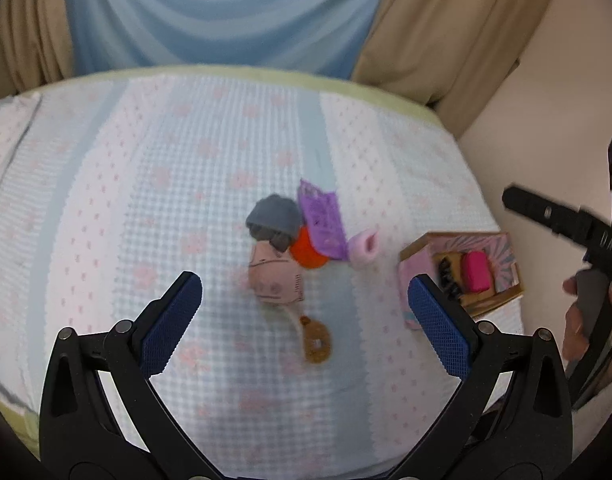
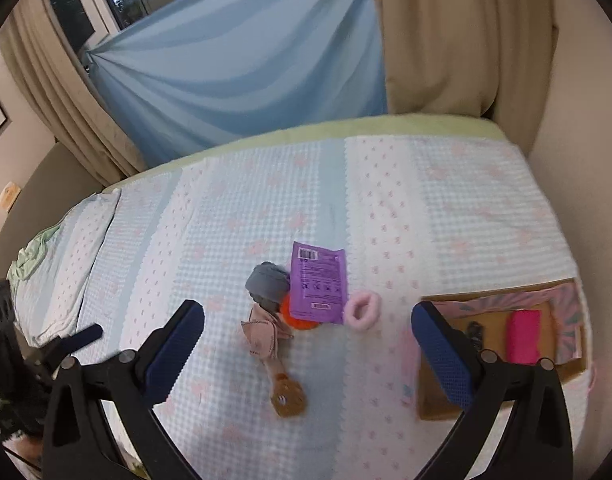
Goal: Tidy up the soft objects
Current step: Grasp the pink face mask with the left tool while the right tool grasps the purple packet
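Both grippers hover above a bed covered by a pale blue and white textured blanket with pink flowers (image 1: 146,200). The left gripper (image 1: 306,320) has its blue-padded jaws spread wide, holding nothing; the right gripper (image 2: 307,350) is likewise wide open and empty.

Mid-bed sits a cluster of soft objects: a grey knitted bundle (image 1: 274,220), touching a flat purple printed packet (image 1: 323,220) that overlaps an orange round item (image 1: 306,254). A pink fluffy scrunchie (image 2: 361,312) lies just beside the packet's right edge. A beige stitched fabric pouch (image 1: 274,280) sits below the grey bundle, and a brown round cookie-like charm (image 1: 315,340) lies nearest the grippers.

To the right, near the bed edge, an open cardboard box with pink patterned sides (image 2: 433,404) contains a magenta rectangular pad (image 2: 523,336) and a small dark item (image 2: 474,334), too blurred to identify.
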Demonstrator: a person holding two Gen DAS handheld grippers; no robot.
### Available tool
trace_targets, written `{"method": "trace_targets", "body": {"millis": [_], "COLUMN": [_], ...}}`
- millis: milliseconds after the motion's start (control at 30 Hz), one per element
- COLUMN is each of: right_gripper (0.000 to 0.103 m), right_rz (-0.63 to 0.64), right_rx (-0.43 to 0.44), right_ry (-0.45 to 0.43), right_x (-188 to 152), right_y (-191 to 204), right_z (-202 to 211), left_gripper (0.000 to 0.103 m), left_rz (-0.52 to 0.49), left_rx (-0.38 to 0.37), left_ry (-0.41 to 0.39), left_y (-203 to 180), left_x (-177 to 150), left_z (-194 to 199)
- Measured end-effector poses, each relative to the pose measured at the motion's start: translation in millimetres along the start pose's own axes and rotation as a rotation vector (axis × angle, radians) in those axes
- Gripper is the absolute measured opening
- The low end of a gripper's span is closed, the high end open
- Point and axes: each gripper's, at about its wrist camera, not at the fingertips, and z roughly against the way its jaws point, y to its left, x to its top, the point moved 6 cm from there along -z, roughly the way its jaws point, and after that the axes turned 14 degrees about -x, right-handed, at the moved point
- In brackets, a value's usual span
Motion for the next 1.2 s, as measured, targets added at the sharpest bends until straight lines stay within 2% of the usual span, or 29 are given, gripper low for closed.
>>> {"method": "trace_targets", "body": {"millis": [133, 333, 500, 633, 933, 1067, 1200], "right_gripper": [0.103, 0.103, 0.103, 0.103, 0.103, 0.102, 0.087], "right_rz": [-0.016, 0.009, 0.036, 0.030, 0.021, 0.031, 0.113], "right_rx": [0.031, 0.061, 0.068, 0.088, 0.102, 0.085, -0.015], "right_ry": [0.072, 0.171, 0.249, 0.306, 0.409, 0.414, 0.384], "right_x": [5.3, 6.6, 2.7, -3.0, -19.0, -26.4, -30.6], "right_y": [15.3, 29.1, 35.8, 39.4, 45.4, 47.3, 51.7], "right_z": [-53.5, -138.9, -217.2, -270.8, -342.0, -354.3, -352.9], "left_gripper": [0.103, 0.103, 0.102, 0.102, 0.100, 0.097, 0.076], "left_rz": [0.014, 0.067, 0.091, 0.131, 0.180, 0.187, 0.111], "left_rx": [-0.007, -0.050, -0.068, -0.076, -0.069, -0.056, -0.001], "left_ry": [0.053, 0.105, 0.163, 0.191, 0.238, 0.264, 0.250], "left_y": [33.1, 62.6, 88.9, 105.7, 122.7, 126.5, 117.6], "left_x": [-2.9, -12.2, -33.0, -46.8, -65.0, -75.7, -77.9], "left_z": [-42.4, -103.0, -175.3, -217.3, -276.3, -298.7, -309.1]}}
